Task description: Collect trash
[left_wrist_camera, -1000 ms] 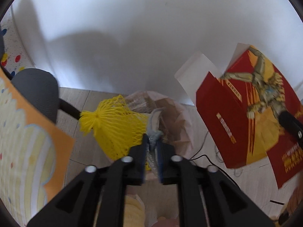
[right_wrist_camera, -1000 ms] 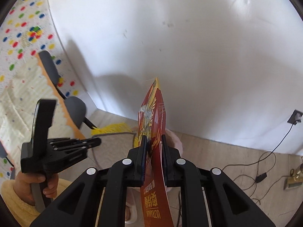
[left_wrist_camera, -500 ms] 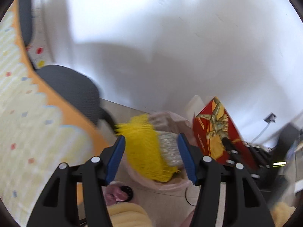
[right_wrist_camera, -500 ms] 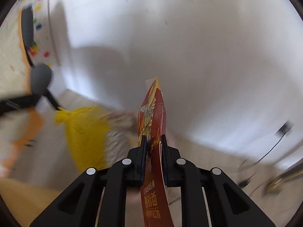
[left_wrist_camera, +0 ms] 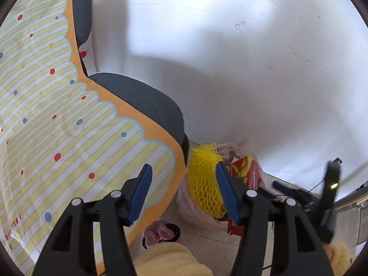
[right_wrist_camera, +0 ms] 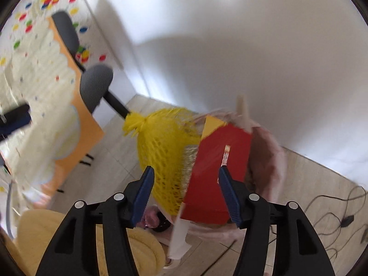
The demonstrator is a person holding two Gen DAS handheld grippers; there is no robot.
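The right claw (right_wrist_camera: 185,188) is opening, nothing pinched — the red carton (right_wrist_camera: 218,172) sits in the pink trash bag (right_wrist_camera: 271,161) beside the yellow net (right_wrist_camera: 161,156) (left claw (left_wrist_camera: 182,191) released too).

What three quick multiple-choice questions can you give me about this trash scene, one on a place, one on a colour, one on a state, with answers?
1. Where is the red carton?
A. on the chair
B. in the pink trash bag
C. on the tablecloth

2. What colour is the mesh net?
A. yellow
B. green
C. white

3. What does the right hand-held gripper hold?
A. the carton
B. the net
C. nothing

Answers: 1 B, the carton sits in the bag's mouth beside the net; 2 A, plainly yellow; 3 C, its jaws are opening, clear of the carton.
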